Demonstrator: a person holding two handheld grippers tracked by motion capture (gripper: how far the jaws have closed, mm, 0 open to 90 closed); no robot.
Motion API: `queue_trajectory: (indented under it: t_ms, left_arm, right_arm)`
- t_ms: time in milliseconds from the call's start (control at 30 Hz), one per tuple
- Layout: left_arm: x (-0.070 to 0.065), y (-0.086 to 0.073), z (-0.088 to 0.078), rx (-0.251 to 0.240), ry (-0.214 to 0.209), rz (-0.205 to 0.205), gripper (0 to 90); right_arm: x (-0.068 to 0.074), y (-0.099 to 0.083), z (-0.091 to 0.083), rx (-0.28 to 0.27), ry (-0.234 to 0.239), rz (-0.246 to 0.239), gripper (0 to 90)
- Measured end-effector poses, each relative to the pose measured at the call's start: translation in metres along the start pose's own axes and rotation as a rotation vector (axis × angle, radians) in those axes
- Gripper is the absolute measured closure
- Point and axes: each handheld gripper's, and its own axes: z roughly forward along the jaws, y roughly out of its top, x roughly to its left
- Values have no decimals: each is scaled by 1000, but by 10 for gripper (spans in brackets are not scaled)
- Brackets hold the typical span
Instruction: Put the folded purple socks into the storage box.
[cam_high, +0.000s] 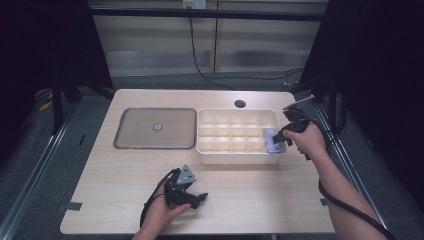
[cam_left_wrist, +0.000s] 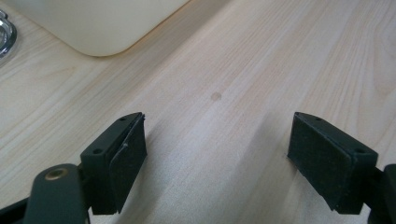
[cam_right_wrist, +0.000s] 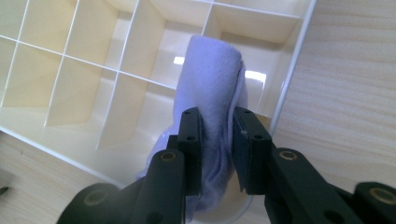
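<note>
Pinching a folded lilac cloth (cam_right_wrist: 212, 88) in the right claw (cam_right_wrist: 217, 140), jaws nearly closed, long axis toward 12 o'clock over the organiser box's (cam_high: 239, 158) 3 o'clock end compartment; left claw (cam_left_wrist: 217, 161) gaping empty on the desk (cam_high: 250, 200).
</note>
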Motion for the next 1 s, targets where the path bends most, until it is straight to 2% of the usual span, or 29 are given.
queue_trajectory:
  t_ms: [733, 1000]
  left_arm:
    - [0, 0, 0, 0, 0, 0, 188]
    - [0, 0, 0, 0, 0, 0, 188]
  right_arm:
    - [1, -5, 6, 13, -29, -26, 746]
    - [4, -4, 7, 19, -56, -49, 747]
